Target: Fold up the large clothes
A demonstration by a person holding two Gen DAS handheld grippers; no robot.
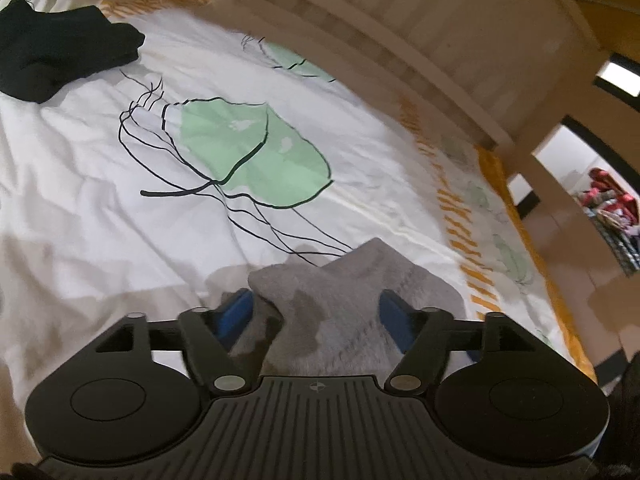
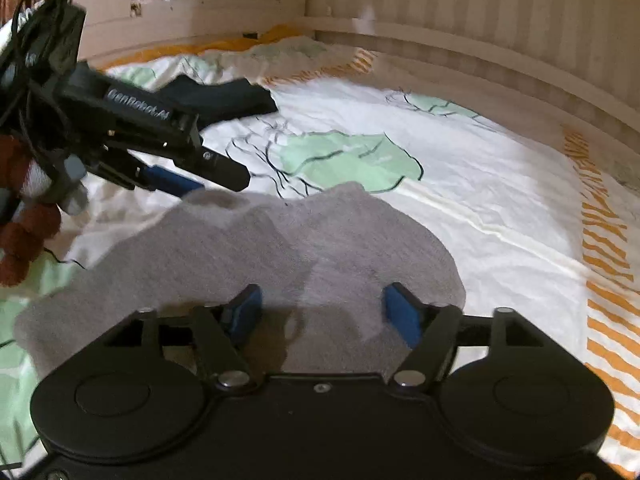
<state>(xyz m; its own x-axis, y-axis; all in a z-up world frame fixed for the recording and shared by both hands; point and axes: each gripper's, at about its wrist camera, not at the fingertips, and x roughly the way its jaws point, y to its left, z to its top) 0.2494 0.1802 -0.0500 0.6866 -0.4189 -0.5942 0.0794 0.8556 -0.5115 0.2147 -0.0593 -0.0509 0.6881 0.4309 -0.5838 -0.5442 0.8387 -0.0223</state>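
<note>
A grey garment [image 1: 352, 280] lies crumpled in a flat heap on the bed; in the right wrist view the grey garment [image 2: 280, 248] spreads across the lower middle. My left gripper [image 1: 316, 312] stands open, its blue pads wide apart with a fold of the grey cloth lying loose between them. From the right wrist camera, the left gripper [image 2: 218, 183] hovers over the garment's far left edge. My right gripper [image 2: 322, 310] is open too, over the garment's near right part, and grips nothing.
The bed [image 1: 100, 200] has a white cover with green leaf prints and an orange striped border [image 2: 608, 248]. A folded black garment [image 1: 60, 52] lies at the far left. A wooden bed frame [image 1: 400, 48] curves behind. A person's reddish sleeve [image 2: 20, 240] shows at the left.
</note>
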